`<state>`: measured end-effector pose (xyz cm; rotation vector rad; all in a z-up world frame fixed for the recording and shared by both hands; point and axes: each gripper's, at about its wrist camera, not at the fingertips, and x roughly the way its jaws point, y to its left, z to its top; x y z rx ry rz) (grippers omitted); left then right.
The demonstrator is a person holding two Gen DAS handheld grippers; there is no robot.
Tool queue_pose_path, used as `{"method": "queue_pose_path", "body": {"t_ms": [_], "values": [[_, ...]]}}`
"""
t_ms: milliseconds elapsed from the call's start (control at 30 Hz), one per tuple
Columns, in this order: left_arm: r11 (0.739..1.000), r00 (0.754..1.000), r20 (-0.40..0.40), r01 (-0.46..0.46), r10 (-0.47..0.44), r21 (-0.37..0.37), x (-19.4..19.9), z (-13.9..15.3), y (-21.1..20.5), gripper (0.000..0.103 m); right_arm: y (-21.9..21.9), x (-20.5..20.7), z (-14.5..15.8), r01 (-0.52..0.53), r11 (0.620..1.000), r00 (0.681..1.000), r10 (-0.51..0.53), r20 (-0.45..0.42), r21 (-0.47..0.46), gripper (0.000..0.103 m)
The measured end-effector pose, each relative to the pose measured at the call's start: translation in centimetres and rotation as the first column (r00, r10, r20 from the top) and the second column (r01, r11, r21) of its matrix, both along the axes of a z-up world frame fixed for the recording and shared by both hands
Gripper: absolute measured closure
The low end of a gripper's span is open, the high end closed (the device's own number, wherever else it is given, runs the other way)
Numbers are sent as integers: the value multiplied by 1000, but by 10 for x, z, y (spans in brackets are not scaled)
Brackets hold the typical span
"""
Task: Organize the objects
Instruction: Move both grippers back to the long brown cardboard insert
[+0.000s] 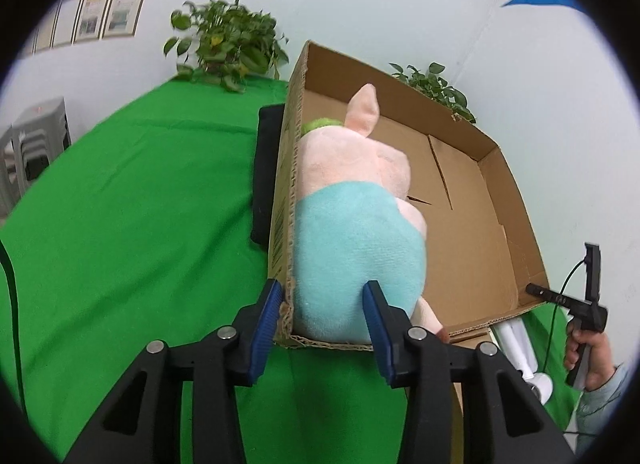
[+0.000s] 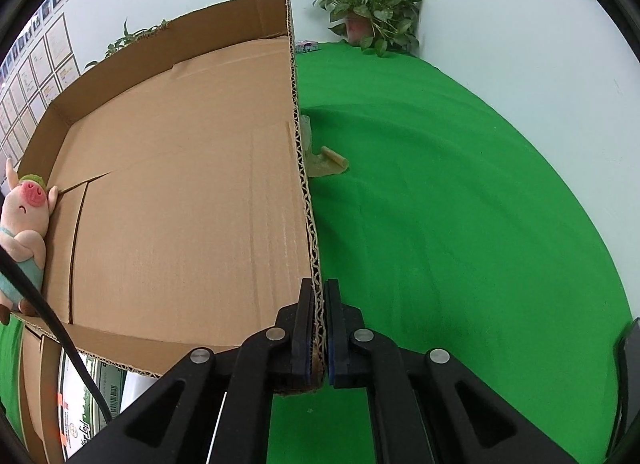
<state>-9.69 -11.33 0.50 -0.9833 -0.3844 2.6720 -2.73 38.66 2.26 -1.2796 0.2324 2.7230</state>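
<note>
On the green bench [image 2: 460,224], a shallow cardboard box [image 2: 180,204] sits open-topped, and both tools are at work on it. The left tool [image 1: 324,304] straddles the near left corner — one blue pad outside the box wall, the other pressed into the teal rump of the plush pig [image 1: 356,232], so wall and toy are squeezed together between the partly closed jaws. The pig lies inside the box along its left wall, pink ear pointing up, snout toward the far end. Over on the other side, the right tool [image 2: 320,304] has its jaws clamped tight on the box's right wall near the front corner — the corrugated edge runs straight up between the pads. The rest of the box floor is bare cardboard. Beside the right wall, out on the bench, lies a small tan scrap [image 2: 328,162]. Potted plants [image 2: 372,12] stand at the far edge against the white wall. From the left view, a hand [image 1: 588,356] grips the right tool's handle beyond the box.
</note>
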Motion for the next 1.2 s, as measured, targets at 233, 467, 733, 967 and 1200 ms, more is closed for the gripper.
{"method": "queue_pose_path", "body": {"t_ms": [233,467,733,967,1200], "values": [[986,975,-219,-79,46,-147,47,45,17,22,-17,36,48,-13,1000,986,16,-166,18,0],[982,963,-269,-39,-13,-187,79,73,55,19,-68,94,77,-185,982,958,170,-230,-45,1],[973,967,-238,32,-88,-229,99,73,92,19,-116,132,85,-328,944,919,309,-244,-43,1],[972,976,-189,63,-107,-227,122,75,103,19,-139,157,93,-392,918,892,362,-269,-63,1],[981,969,-233,39,-84,-191,165,105,96,19,-169,216,131,-619,774,757,545,-361,-129,1]]}}
